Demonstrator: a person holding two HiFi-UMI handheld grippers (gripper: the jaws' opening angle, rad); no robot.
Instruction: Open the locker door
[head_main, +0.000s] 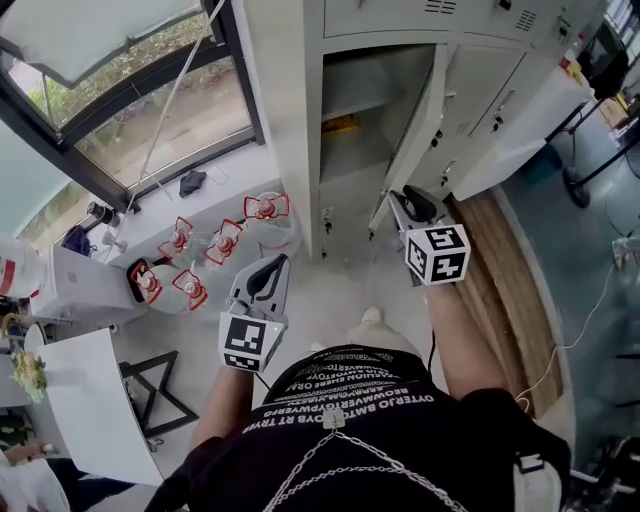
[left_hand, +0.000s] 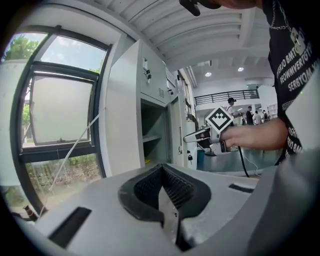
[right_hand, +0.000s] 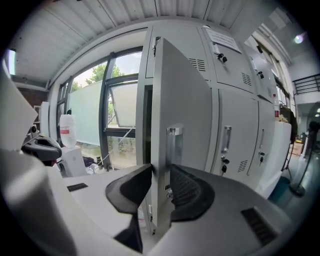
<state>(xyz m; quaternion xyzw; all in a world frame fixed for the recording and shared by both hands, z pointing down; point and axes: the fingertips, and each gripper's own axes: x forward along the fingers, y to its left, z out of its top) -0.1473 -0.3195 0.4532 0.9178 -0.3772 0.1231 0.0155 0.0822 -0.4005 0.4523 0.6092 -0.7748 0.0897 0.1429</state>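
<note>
At locker door (head_main: 412, 140) edge | right tool (head_main: 398, 200) clamped on, forearm (head_main: 455, 335) outstretched | left tool (head_main: 268, 272) closed

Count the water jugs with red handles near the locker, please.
5 jugs stand left of the locker: one beside it, two in the middle, two farther left. Others may be hidden.

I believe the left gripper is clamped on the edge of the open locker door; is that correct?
Not quite: it is the right gripper that is clamped on the edge of the open locker door, as the right gripper view shows.
</note>
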